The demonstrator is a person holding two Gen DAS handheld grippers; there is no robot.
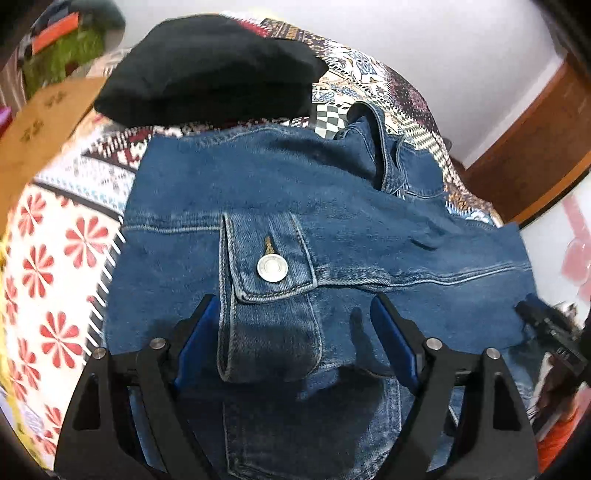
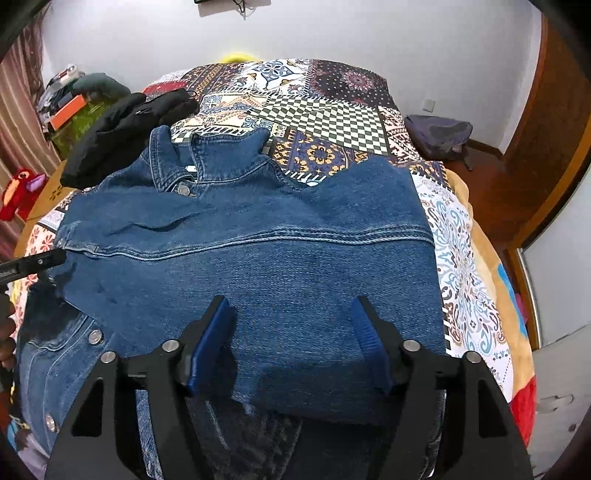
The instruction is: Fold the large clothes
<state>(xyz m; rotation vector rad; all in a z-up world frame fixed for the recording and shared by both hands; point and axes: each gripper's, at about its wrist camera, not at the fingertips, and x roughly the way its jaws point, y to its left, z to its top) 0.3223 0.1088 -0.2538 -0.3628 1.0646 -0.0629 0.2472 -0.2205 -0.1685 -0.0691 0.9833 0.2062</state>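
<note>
While both sets of jaws stand spread wide, neither grips anything. The left gripper [image 1: 291,332] hovers low over a denim jacket [image 1: 332,221], its 2 blue pads on either side of a buttoned sleeve cuff [image 1: 266,266] that lies folded across the jacket's body. A silver button [image 1: 272,268] shows on that cuff, just ahead of the jaws. The right gripper [image 2: 291,339] hangs over the broad blue panel of the jacket, its pads apart above the cloth; whether they touch the denim cannot be told.

The jacket lies spread on a bed covered by a patchwork quilt [image 2: 332,122], with its collar [image 2: 221,147] toward the far end and a sleeve folded across the chest. From the right wrist view, the tip of the left gripper shows at the jacket's left edge. A black garment [image 1: 207,70] sits heaped on the quilt just beyond the jacket, near the collar. A dark bag [image 2: 439,134] rests on the floor past the bed, against a white wall [image 2: 369,33].
</note>
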